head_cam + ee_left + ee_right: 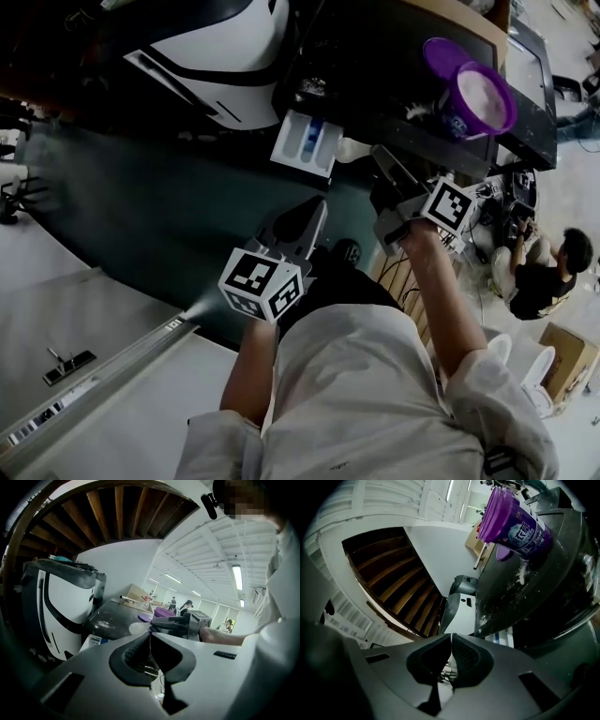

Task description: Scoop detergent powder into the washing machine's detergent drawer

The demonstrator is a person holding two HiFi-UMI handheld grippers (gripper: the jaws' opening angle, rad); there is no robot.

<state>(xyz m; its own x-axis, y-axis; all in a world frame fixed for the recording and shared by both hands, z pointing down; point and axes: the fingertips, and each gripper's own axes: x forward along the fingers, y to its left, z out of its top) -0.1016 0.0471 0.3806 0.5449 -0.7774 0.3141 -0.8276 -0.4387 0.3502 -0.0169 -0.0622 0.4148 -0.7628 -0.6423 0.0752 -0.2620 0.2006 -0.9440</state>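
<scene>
The purple detergent tub stands open on the dark machine top, its lid lying beside it; the tub also fills the top of the right gripper view. The white detergent drawer with a blue insert is pulled out. My right gripper hovers just right of the drawer, shut with nothing between its jaws. My left gripper sits lower, below the drawer, also shut and empty. A small white rounded thing lies between drawer and right gripper; what it is I cannot tell.
White powder is spilled on the machine top. The white-and-black washer body stands left of the drawer. A person sits on the floor at the right, near a cardboard box and cables.
</scene>
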